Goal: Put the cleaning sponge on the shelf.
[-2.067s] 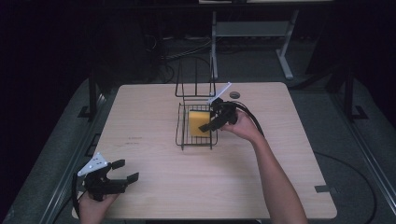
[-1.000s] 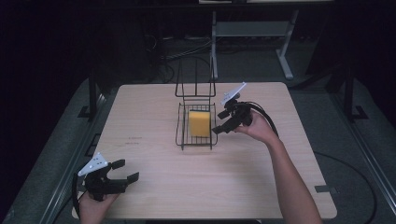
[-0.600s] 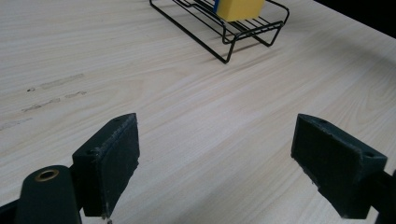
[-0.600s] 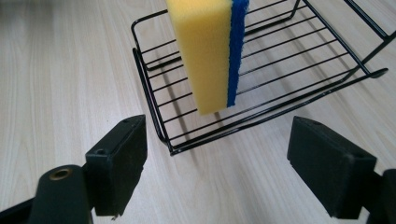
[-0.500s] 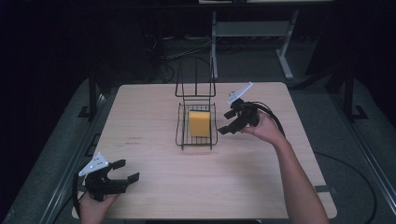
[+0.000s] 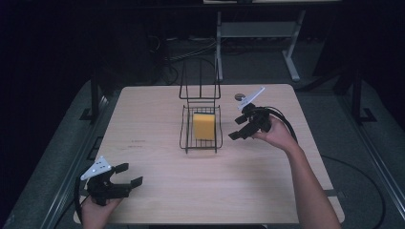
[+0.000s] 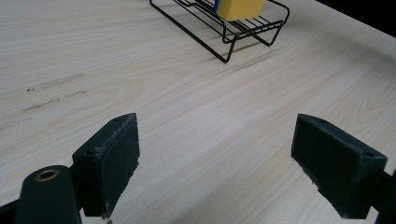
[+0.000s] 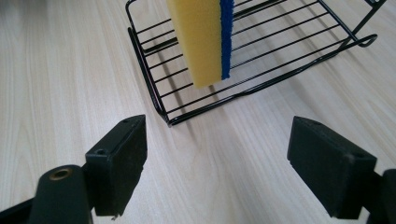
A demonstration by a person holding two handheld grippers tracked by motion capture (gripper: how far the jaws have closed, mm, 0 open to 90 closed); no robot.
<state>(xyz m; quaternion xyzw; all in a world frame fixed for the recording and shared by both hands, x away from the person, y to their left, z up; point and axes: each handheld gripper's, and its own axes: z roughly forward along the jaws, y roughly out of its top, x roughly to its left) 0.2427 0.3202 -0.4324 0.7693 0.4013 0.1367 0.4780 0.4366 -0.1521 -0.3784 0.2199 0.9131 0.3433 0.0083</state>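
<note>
- Dark surroundings frame a pale wooden worktop (image 6: 167,191); beyond its far edge we note a grey metal frame on the floor (image 6: 267,33).
- We find the sponge (image 6: 204,126), yellow with a blue scouring face, standing on edge inside the black wire rack (image 6: 185,138) near the worktop's centre.
- We judge the placing step complete: the sponge rests in the rack with no claw touching it.
- Right claw (image 6: 237,129): jaws apart and empty, held just beside the rack's right side. Left claw (image 6: 128,174): jaws apart and empty, low at the near left corner, well apart from the rack.
- What is left, in our judgement, is at most clearing the right hand (image 6: 276,134) away from the rack; no other loose item lies on the worktop, save a small dark disc (image 6: 239,97) near the far edge.
- The right gripper view shows the sponge's blue face (image 8: 226,37) and its lean across the rack's bars, which the high view does not resolve.
- The left gripper view shows faint scuff marks (image 7: 51,91) on the worktop.
- The high view alone gives the rack's tall back loop (image 6: 200,78) and both forearms.
</note>
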